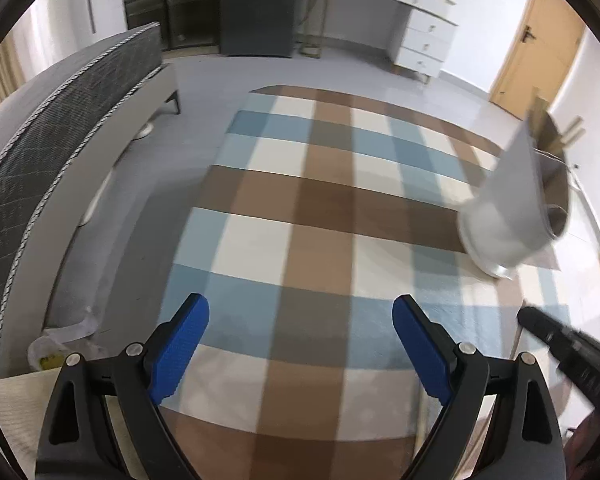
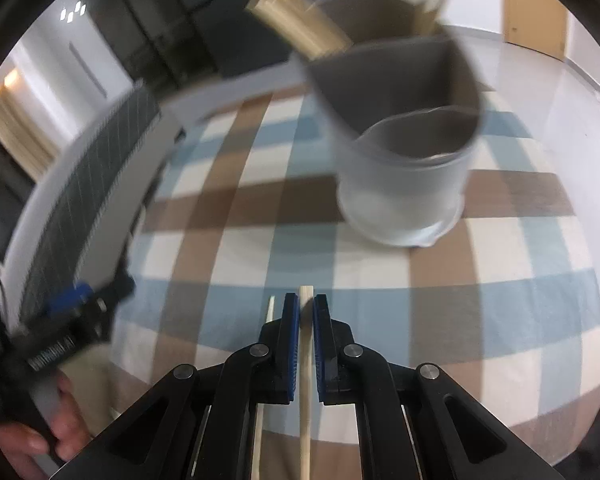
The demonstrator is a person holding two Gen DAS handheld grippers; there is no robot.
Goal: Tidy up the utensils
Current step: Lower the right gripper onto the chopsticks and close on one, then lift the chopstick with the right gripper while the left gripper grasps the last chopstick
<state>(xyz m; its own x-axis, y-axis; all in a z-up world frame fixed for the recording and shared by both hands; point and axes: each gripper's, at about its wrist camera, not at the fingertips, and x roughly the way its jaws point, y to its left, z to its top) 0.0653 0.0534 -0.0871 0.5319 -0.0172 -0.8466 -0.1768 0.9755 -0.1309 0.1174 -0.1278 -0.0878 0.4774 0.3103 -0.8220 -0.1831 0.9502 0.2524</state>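
chopsticks (image 2: 305, 360): one in right hand-held gripper (image 2: 306, 300), one beside; one holder (image 2: 404, 184).

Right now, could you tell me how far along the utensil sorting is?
Done: several wooden sticks already stand in the grey holder. In hand: the right gripper is shut on one chopstick, short of the holder. Left: dropping it in, then the second chopstick beside the fingers. The left gripper is open, empty.
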